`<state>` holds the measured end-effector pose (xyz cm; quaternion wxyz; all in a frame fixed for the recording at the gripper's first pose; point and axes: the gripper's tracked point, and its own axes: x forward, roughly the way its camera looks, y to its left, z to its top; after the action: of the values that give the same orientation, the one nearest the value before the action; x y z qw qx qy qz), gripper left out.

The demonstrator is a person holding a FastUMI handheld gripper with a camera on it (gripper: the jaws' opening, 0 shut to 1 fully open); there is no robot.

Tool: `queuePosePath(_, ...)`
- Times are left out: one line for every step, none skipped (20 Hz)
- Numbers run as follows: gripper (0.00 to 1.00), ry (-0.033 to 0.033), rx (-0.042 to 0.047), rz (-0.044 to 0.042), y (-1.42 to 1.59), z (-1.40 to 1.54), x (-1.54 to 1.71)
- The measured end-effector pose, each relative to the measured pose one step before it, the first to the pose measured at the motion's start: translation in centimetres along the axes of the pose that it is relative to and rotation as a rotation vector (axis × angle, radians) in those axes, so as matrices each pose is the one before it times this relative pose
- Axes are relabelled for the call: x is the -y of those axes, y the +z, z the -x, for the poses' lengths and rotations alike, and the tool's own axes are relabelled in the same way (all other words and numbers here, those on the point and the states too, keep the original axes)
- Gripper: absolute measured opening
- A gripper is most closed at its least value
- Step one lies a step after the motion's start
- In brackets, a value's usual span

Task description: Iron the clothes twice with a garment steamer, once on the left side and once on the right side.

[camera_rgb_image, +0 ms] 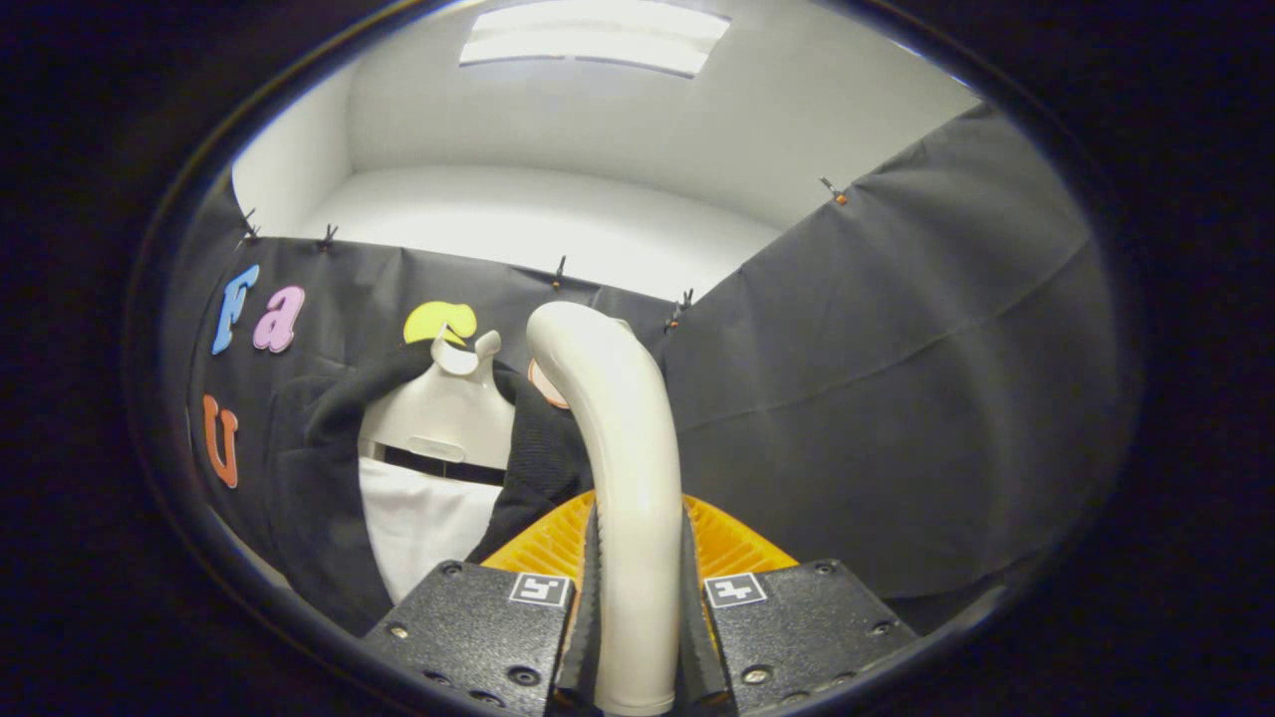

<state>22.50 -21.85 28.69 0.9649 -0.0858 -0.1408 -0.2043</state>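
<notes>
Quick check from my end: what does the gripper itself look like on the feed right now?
The gripper has two black, textured metal blocks studded with dark screws, each carrying a small white square tag with a black pattern. Its jaws are lined with black ribbed pads, and orange ridged plastic fans out behind them.

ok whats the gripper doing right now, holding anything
gripper: closed on the cream steamer handle, one finger pressing on each side, in front of the dark jacket on its hanger.
</notes>
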Motion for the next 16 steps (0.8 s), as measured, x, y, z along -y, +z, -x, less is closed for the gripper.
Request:
queuePosePath(0.36, 0.00538, -0.02302, 0.00588, -0.92, -0.346, -0.206)
queuePosePath(0.36, -0.00244, -0.01544, 0.01102, -0.669, -0.282, -0.126)
queuePosePath(0.36, 0.00347, -0.01314, 0.00581, -0.495, -0.238, -0.123)
queuePosePath(0.36, 0.00559, -0.00789, 0.00033, -0.334, -0.134, -0.334)
queuePosePath(0.36, 0.00574, -0.01386, 0.00357, -0.337, 0.112, 0.188)
queuePosePath(0.36, 0.00264, -0.00499, 0.00345, -0.144, -0.031, -0.064)
queuePosePath(0.36, 0.00148, -0.00851, 0.00649, -0.325, 0.009, -0.096)
queuePosePath(0.36, -0.00461, -0.00917, 0.00879, -0.446, 0.135, -0.019)
queuePosePath(0.36, -0.00854, -0.00042, 0.0112, -0.476, 0.407, -0.086)
queuePosePath(0.36, -0.01308, 0.00196, 0.00967, -0.239, 0.589, -0.041)
queuePosePath(0.36, -0.00474, -0.00497, 0.00596, -0.292, 0.837, 0.111)
queuePosePath(0.36, 0.00115, -0.00498, 0.00206, -0.211, 0.418, -0.123)
queuePosePath(0.36, -0.00047, -0.00481, 0.0056, -0.4, 0.507, 0.029)
queuePosePath(0.36, -0.0057, -0.00423, 0.00758, -0.288, 0.26, 0.05)
queuePosePath(0.36, -0.00592, -0.00647, 0.00594, -0.404, 0.396, 0.028)
queuePosePath(0.36, 0.00065, -0.0096, 0.0017, -0.464, 0.432, -0.097)
